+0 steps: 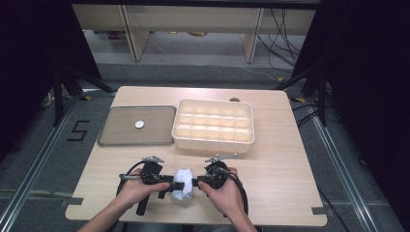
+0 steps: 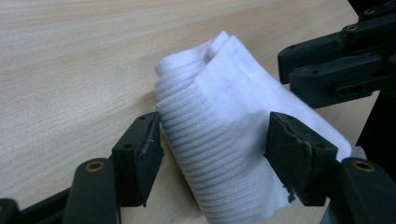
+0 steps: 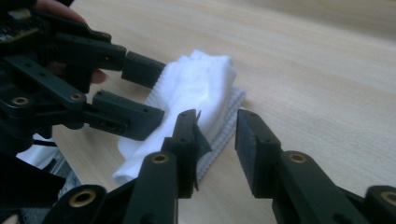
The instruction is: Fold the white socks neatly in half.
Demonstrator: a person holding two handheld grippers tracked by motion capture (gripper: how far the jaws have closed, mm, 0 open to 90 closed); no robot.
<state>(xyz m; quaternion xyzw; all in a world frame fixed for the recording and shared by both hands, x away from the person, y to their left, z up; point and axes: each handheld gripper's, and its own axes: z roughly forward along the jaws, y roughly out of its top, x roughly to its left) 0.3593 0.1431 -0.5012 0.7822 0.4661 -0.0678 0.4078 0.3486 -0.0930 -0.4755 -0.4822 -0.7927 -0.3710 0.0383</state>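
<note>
A folded white ribbed sock (image 1: 183, 190) lies near the table's front edge, between my two grippers. In the left gripper view the sock (image 2: 224, 135) fills the gap of my left gripper (image 2: 217, 144), and both pads press against its sides. My left gripper (image 1: 172, 185) comes at it from the left. My right gripper (image 1: 196, 182) faces it from the right. In the right gripper view my right gripper (image 3: 217, 140) stands open, with only the sock's (image 3: 196, 88) thin lower edge in the gap and the pads apart from it.
A cream tray with several compartments (image 1: 213, 145) stands at the table's centre back. Left of it lies a flat grey tray (image 1: 116, 128) with a small white disc (image 1: 139, 124) on it. The table's front edge runs just below my hands.
</note>
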